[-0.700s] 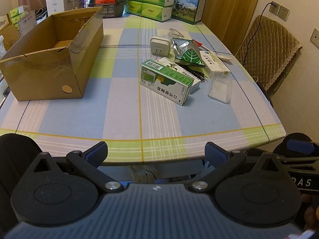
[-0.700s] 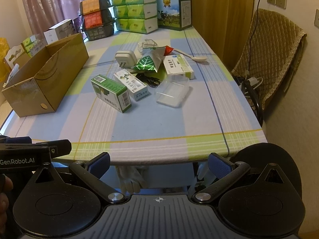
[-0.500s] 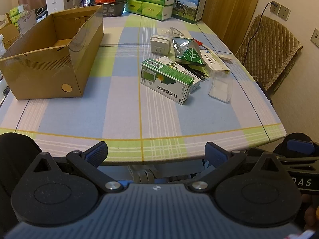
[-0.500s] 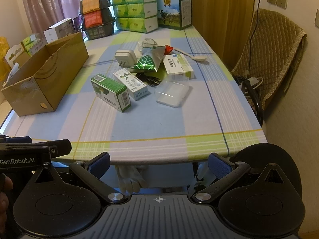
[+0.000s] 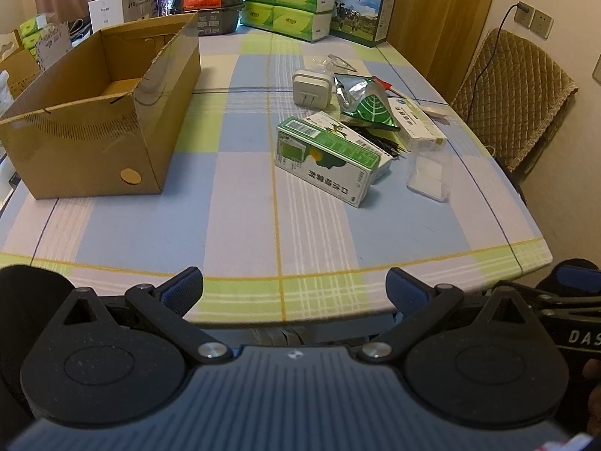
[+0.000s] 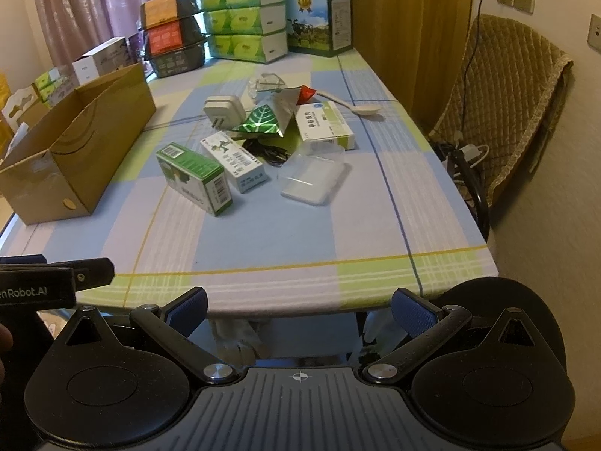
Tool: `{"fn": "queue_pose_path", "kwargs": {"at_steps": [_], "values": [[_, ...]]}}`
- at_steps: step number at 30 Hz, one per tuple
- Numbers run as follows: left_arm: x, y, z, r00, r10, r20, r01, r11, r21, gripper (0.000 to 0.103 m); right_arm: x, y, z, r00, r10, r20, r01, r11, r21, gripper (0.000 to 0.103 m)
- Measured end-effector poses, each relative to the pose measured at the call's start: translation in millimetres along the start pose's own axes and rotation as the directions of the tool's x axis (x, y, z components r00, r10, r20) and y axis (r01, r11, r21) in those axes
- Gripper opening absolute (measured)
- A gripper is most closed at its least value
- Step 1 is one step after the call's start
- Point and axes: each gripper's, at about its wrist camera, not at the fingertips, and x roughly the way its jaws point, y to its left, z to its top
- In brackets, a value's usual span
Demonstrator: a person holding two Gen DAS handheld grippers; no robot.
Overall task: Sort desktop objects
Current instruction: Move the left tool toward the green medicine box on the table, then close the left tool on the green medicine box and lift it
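Note:
A cluster of small items lies mid-table: a green-and-white carton [image 5: 326,161] [image 6: 193,177], a white medicine box [image 6: 236,161], a white plug adapter [image 5: 312,88] [image 6: 224,111], a leaf-print foil pouch [image 5: 365,102] [image 6: 267,117], another white box [image 5: 420,123] [image 6: 325,125], a clear plastic case [image 5: 429,168] [image 6: 312,175] and a white spoon [image 6: 352,105]. An open cardboard box [image 5: 98,112] [image 6: 72,143] stands at the left. My left gripper [image 5: 295,288] and right gripper [image 6: 299,307] both hang open and empty at the table's near edge, well short of the items.
Stacked tissue packs [image 6: 245,18], a milk carton box [image 6: 320,21] and dark trays [image 6: 171,40] line the far end of the checked tablecloth [image 5: 233,203]. A quilted chair [image 6: 503,109] with cables stands at the right, close to the table edge.
Both grippers have edged slightly forward toward the table; the objects have not moved and both grippers stay open.

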Motion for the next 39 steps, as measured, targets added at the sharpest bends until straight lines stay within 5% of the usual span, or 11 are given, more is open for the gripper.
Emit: {"fn": "queue_pose_path", "kwargs": {"at_steps": [10, 17, 22, 27, 34, 37, 39], "values": [[19, 3, 18, 0.999, -0.036, 0.008, 0.035, 0.992, 0.119, 0.102, 8, -1, 19, 0.999, 0.041, 0.025, -0.04, 0.998, -0.058, 0.101], [39, -2, 30, 0.994, -0.105, -0.036, 0.112, 0.944, 0.311, 0.102, 20, -3, 46, 0.996, 0.076, 0.046, -0.065, 0.977, -0.205, 0.101], [55, -10, 40, 0.984, -0.168, -0.055, 0.173, 0.84, 0.515, 0.102, 32, -8, 71, 0.993, 0.106, 0.041, -0.086, 0.936, -0.341, 0.101], [70, -15, 52, 0.972, -0.219, -0.088, 0.22, 0.699, 0.68, 0.101, 54, -10, 89, 0.991, 0.133, -0.019, -0.125, 0.862, -0.491, 0.101], [102, -21, 82, 0.961, -0.25, -0.116, 0.24, 0.547, 0.802, 0.094, 104, -7, 98, 0.977, 0.162, -0.14, -0.214, 0.683, -0.699, 0.101], [117, -22, 92, 0.958, -0.25, -0.138, 0.25, 0.497, 0.831, 0.093, 127, -10, 105, 0.974, 0.146, -0.174, -0.227, 0.641, -0.734, 0.101], [125, -26, 95, 0.955, -0.252, -0.158, 0.259, 0.438, 0.861, 0.092, 144, -14, 110, 0.965, 0.154, -0.212, -0.261, 0.628, -0.733, 0.101]]}}
